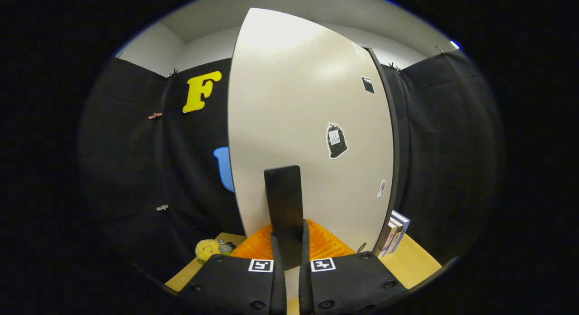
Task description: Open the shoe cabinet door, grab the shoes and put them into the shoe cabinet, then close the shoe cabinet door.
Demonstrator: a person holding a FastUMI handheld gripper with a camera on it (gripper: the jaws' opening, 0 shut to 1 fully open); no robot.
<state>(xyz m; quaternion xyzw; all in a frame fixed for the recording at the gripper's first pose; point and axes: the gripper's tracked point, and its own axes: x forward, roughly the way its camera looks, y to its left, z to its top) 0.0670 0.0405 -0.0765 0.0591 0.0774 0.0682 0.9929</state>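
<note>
The white shoe cabinet door (pixel 294 107) stands upright right in front of me, with a few small stickers on its face. A flat black handle (pixel 282 193) juts out from its lower middle. My gripper (pixel 288 237) is shut on this handle, one finger pressing each side of its lower part. The door's left edge stands out against the black cloth, and a dark cabinet edge (pixel 393 143) runs down its right side. I cannot tell whether the door is ajar.
The cabinet stands on a wooden table top (pixel 416 263). Several upright books (pixel 396 233) lean against its right side. A small yellow plush toy (pixel 207 249) lies on the table to the left of my fingers.
</note>
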